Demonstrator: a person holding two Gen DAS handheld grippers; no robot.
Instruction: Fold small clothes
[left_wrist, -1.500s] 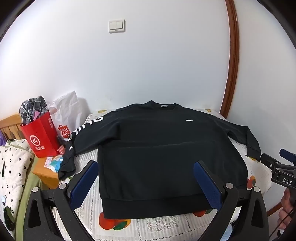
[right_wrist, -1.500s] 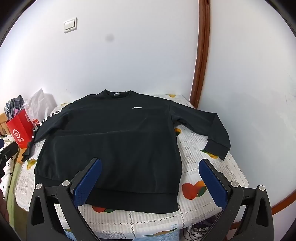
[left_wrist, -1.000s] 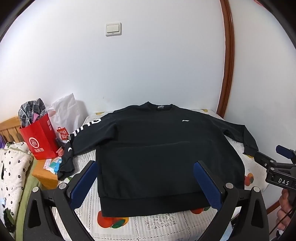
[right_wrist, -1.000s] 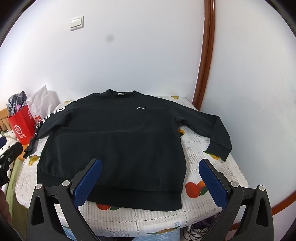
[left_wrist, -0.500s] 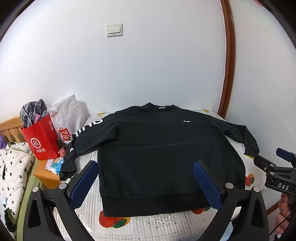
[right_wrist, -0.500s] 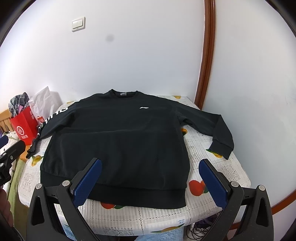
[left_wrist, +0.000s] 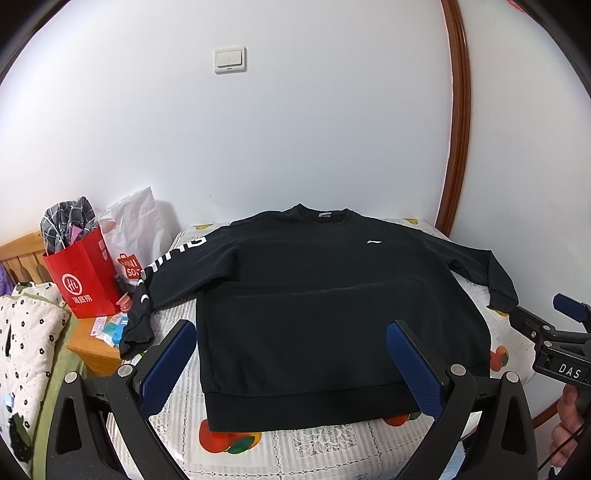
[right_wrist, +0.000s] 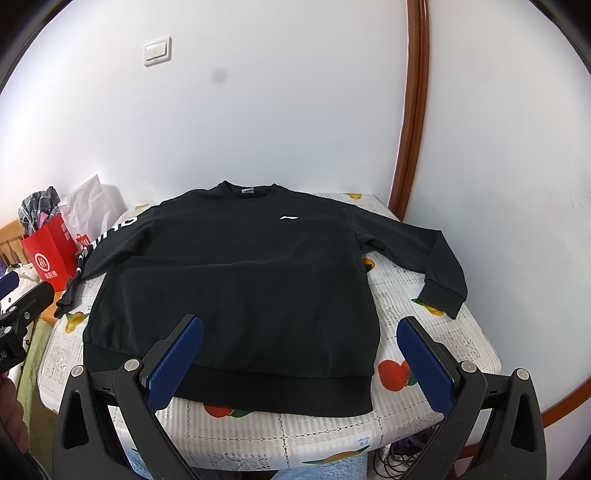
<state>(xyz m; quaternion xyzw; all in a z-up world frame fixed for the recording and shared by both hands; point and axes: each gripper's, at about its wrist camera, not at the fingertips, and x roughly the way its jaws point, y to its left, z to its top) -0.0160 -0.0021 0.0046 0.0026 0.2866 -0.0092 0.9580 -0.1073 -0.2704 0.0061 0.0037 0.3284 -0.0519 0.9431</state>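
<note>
Left hand-held gripper (left_wrist: 291, 363) hovers with its blue pads spread wide over the near hem of the black sweatshirt (left_wrist: 332, 314), touching nothing — the cloth lies flat, front up, on the fruit-print bed cover (left_wrist: 314, 450).

At the far left stands a red paper bag (left_wrist: 83, 280) on a small wooden nightstand (left_wrist: 94, 345), with a white bag (left_wrist: 135, 229) just behind it. The sweatshirt's lettered sleeve (left_wrist: 162, 280) runs off the bed's left edge, and its cuff hangs over the nightstand side. The hem sits near the bed's front edge, leaving a strip of bare cover before it. The collar lies close to the white wall (right_wrist: 277, 110).

Right hand-held gripper (right_wrist: 300, 354) is likewise spread and holds nothing, poised over the hem's right part. The plain sleeve (right_wrist: 424, 254) angles outward across the cover, its cuff near the bed's right edge, with open cover between sleeve and body. A brown wooden trim (right_wrist: 413, 110) runs up the wall beyond.
</note>
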